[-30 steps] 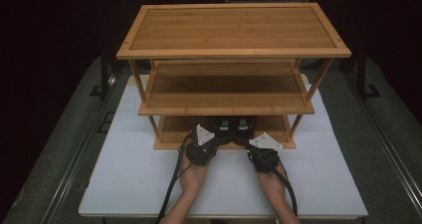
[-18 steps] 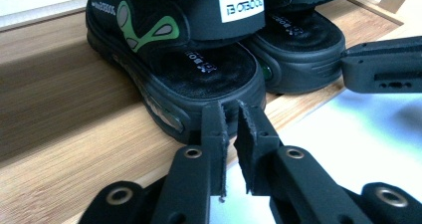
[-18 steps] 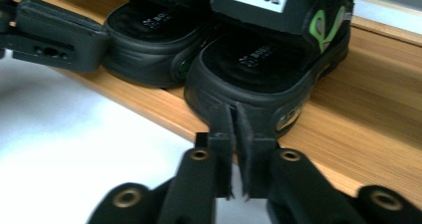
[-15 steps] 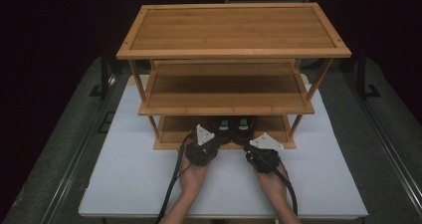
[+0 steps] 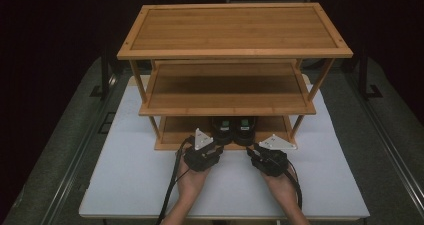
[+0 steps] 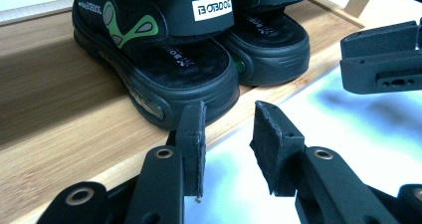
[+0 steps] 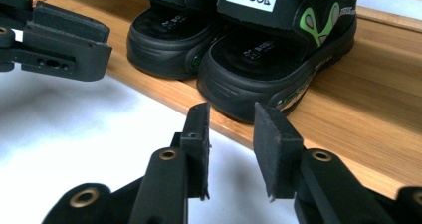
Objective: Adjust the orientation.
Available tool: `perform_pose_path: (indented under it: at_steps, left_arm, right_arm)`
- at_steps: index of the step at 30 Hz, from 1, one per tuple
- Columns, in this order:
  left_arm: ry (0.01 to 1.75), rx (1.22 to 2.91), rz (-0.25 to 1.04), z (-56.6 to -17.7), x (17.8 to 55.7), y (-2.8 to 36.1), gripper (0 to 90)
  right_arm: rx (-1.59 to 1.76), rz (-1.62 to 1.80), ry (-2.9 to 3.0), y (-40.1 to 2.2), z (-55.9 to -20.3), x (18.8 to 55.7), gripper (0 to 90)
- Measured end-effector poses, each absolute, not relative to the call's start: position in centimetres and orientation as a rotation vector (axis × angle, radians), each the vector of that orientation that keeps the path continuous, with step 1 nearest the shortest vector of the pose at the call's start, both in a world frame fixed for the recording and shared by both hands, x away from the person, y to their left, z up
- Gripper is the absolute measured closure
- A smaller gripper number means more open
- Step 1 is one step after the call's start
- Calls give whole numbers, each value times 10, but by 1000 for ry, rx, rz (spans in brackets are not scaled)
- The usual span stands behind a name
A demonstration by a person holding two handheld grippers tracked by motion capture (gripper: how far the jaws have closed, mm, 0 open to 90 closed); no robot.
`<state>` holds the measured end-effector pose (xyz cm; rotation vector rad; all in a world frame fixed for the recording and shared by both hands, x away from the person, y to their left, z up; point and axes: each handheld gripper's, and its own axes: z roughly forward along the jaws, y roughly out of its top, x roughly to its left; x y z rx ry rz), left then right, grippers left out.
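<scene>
Two black sandals stand side by side on the bottom shelf point(image 5: 175, 130) of a wooden rack point(image 5: 235, 50) on a white table point(image 5: 125, 185). The left gripper point(image 6: 228, 134) sits just in front of the left sandal point(image 6: 164, 50), its toe right ahead of the jaws. The jaws have just been opening; they stand partly apart with nothing between them, and the pads point(image 6: 195, 134) press on nothing. The right gripper point(image 7: 231, 134) sits likewise just short of the right sandal point(image 7: 278, 50), whose toe is right ahead of it at the shelf's front edge. Its jaws have also just been opening and hold nothing. From above, the two grippers lie near each other, both pointing at the shoes, each in a hand point(image 5: 192, 182).
</scene>
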<state>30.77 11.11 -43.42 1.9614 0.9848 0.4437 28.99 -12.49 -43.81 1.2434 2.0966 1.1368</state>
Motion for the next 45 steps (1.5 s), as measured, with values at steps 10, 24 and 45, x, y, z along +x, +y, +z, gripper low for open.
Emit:
perform_pose_path:
  at_steps: [10,24,45]
  left_arm:
    - [972,1967,419,-434,303,115,585]
    - [949,1968,390,-433,298,120,502]
    - [945,1962,390,-429,290,139,365]
  right_arm:
    - [1245,1177,2147,-138,-436,284,553]
    - [1262,1202,2186,-160,-439,276,441]
    - [1300,1207,2193,-189,-442,265,335]
